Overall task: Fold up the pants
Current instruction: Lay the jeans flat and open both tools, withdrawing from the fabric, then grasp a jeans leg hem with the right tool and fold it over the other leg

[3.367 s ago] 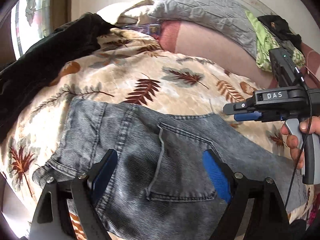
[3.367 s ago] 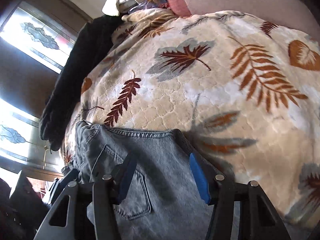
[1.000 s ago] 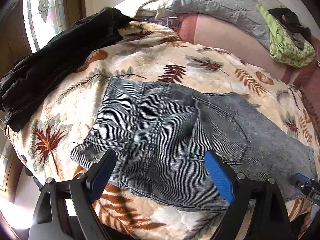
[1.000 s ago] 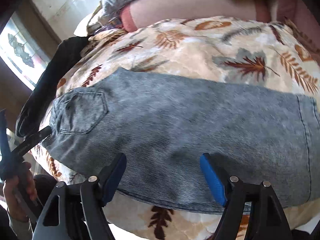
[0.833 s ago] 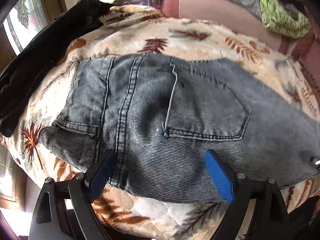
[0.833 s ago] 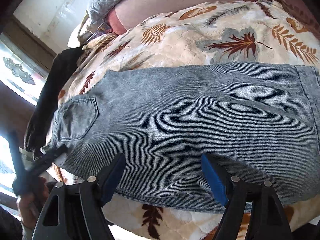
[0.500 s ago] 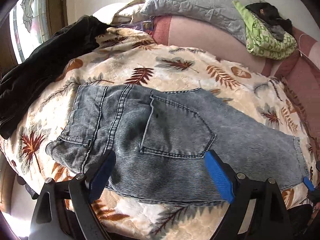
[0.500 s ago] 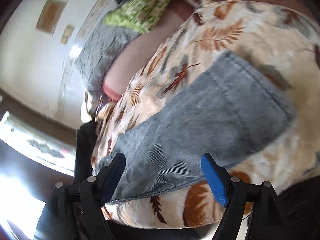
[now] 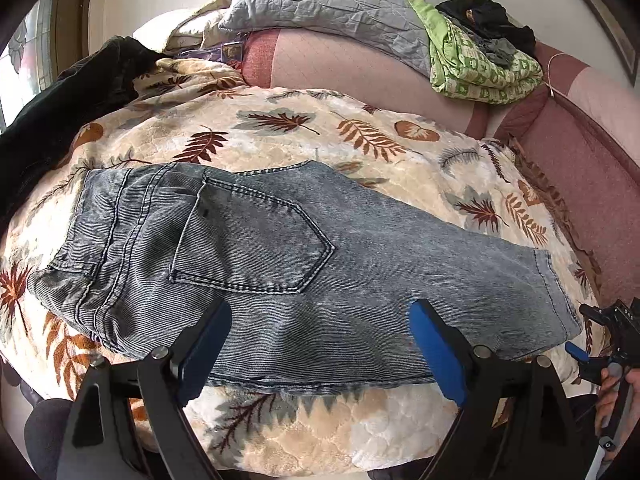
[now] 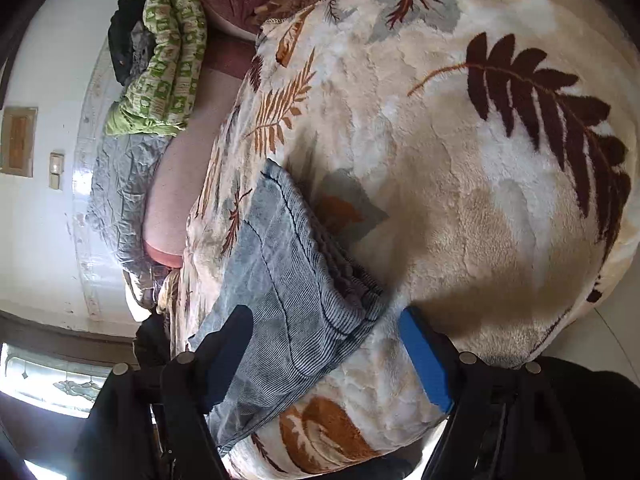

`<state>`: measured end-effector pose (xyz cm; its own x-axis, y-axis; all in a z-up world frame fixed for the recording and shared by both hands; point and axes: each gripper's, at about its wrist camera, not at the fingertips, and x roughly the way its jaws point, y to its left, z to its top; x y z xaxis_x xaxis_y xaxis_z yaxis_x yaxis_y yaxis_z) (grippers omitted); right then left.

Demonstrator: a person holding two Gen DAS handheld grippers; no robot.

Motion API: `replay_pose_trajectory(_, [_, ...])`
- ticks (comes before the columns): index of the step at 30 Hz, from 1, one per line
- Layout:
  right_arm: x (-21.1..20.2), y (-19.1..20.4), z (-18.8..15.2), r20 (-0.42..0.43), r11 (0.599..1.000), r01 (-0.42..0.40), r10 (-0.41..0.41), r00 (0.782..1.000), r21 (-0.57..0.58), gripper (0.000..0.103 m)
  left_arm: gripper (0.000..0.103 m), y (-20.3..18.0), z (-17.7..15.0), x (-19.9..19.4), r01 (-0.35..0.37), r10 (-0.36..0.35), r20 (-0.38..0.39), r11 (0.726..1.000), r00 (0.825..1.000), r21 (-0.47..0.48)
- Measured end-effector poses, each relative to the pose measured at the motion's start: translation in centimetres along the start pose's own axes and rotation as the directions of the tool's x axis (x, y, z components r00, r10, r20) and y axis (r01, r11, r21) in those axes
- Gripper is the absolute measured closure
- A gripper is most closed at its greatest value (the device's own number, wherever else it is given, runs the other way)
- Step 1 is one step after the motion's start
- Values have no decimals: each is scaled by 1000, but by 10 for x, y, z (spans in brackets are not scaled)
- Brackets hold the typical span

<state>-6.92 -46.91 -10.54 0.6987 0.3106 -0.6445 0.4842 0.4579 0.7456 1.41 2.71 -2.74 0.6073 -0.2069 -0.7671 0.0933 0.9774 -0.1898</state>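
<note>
1. Pants (image 9: 280,264) are lying flat on the leaf-print blanket (image 9: 400,152) covering the bed, already doubled lengthwise, back pocket (image 9: 256,240) facing up, waistband toward the left and the leg hem (image 9: 556,296) toward the right in the left wrist view.
2. Left gripper (image 9: 320,344) is hovering over the near edge of the pants, its jaws standing wide apart and gripping nothing.
3. Right gripper (image 10: 324,356) is sitting at the hem end (image 10: 304,264), rolled onto its side; its jaws are apart too, with the hem corner lying between them but neither pad pressing on it as far as I can tell. It is also showing at the right edge of the left wrist view (image 9: 600,344), held by a hand (image 9: 616,396).
4. Judging the step: the right side seems to be lining up to pinch the hem and carry it over toward the waistband.
5. Risks from here:
   - Catching only the top layer is likely, since the stacked layers are showing at the hem; the lower leg would be left behind and the fold would come out crooked.
   - Pinching the plush blanket along with the denim could be dragging the bedding up.
   - Lifting one end while the waistband is lying unpinned might be sliding the whole garment across the soft blanket.
   - Denim is stiff and heavy, so a shallow bite at the corner could be slipping out mid-carry.
6. Dark clothes (image 9: 72,92), a grey pillow (image 9: 332,4) and a green bundle (image 9: 480,64) are lying well apart from the pants.
</note>
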Motion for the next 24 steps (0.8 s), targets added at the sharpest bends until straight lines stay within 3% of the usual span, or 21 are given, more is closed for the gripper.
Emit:
replay_pose_trajectory(1, [1,0,1,2,1000,0,0,1000,-3,26,12,-1,-1,1,2,-2,-1,1000,1000,2])
replay_pose_trajectory(3, [0,5,4,15,999,16,-16,1000,-43,53,12,-3,-2,2,7,-7,-5,1000,1000,4])
replay_pose_trajectory(6, [9,-8,7,-26,999,35,-34,999,11,67,12,-8,-3,4,15,-15,-12,1000,1000,10])
replay_pose_trajectory(10, [-1,-8,2,-12,998,62,-62,998,17,64,12,-20,-2,2,21,-21,3,999,1000,50])
replay_pose_trajectory(24, [5,-20,8,-40,996,32,-29,999,79,64,12,-86,7,12,106,-107,1,982,994,157])
